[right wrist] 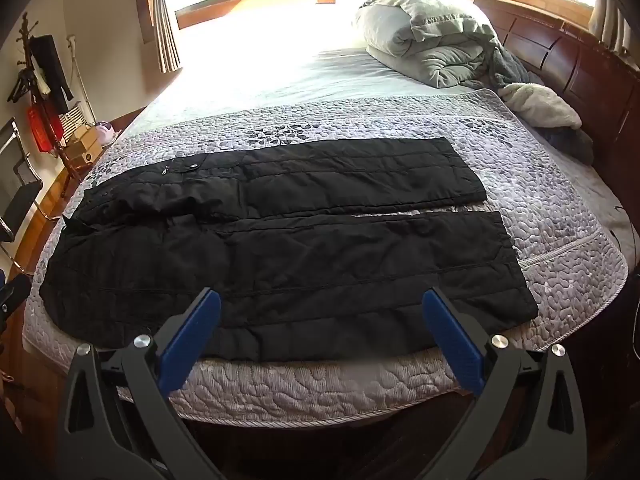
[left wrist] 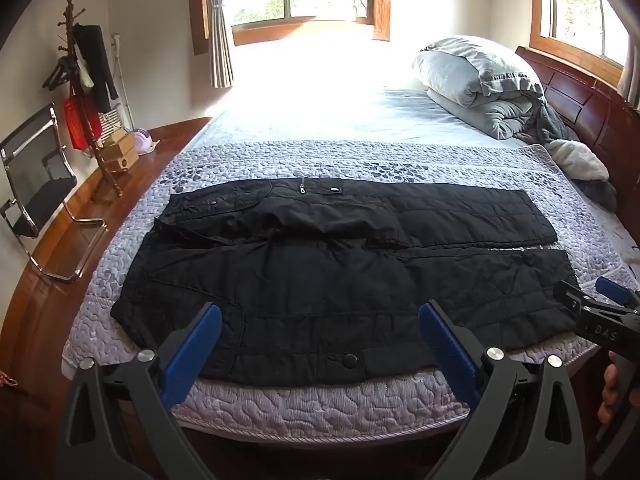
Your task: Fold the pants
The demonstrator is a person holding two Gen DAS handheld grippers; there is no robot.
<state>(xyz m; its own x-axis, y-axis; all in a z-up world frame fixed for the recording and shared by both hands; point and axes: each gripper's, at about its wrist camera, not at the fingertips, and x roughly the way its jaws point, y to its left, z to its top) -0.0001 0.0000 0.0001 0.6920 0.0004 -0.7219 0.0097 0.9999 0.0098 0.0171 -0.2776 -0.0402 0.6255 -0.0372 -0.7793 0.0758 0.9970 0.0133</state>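
**Ana:** Bed (left wrist: 400, 120) fills both views, wooden headboard (left wrist: 580, 120) on the right, grey quilted cover (left wrist: 280, 160) across the near half. What's on it?

**Ben:** Black pants (left wrist: 320, 264), quilted, spread flat and unfolded on that cover, close to the near edge of the bed. Stitch lines run along each leg. On the far half I can see a zipper pull and a snap button (left wrist: 333, 189); another snap (left wrist: 351, 360) sits on the near edge.

**Ana:** Which way do they lie?

**Ben:** Long axis runs across the view, left to right. Waist end on the left, hems pointing right toward the headboard. The two legs lie side by side, a thin strip of cover showing between them near the hems.

**Ana:** And the far leg?

**Ben:** Flat and straight. Around the seat the cloth is rumpled, with a loose ridge of folds.

**Ana:** Grippers?

**Ben:** Left gripper (left wrist: 320, 320) hangs over the near edge at the waist part, blue pads spread wide, nothing between them. Right gripper (right wrist: 320, 312) is just the same over the near leg: wide apart, holding nothing. It also shows at the right edge of the left view.

**Ana:** Anything smaller?

**Ben:** Bundled grey duvet (left wrist: 480, 80) by the headboard, a coat stand (left wrist: 80, 80) and a folding chair (left wrist: 36, 176) on the left.
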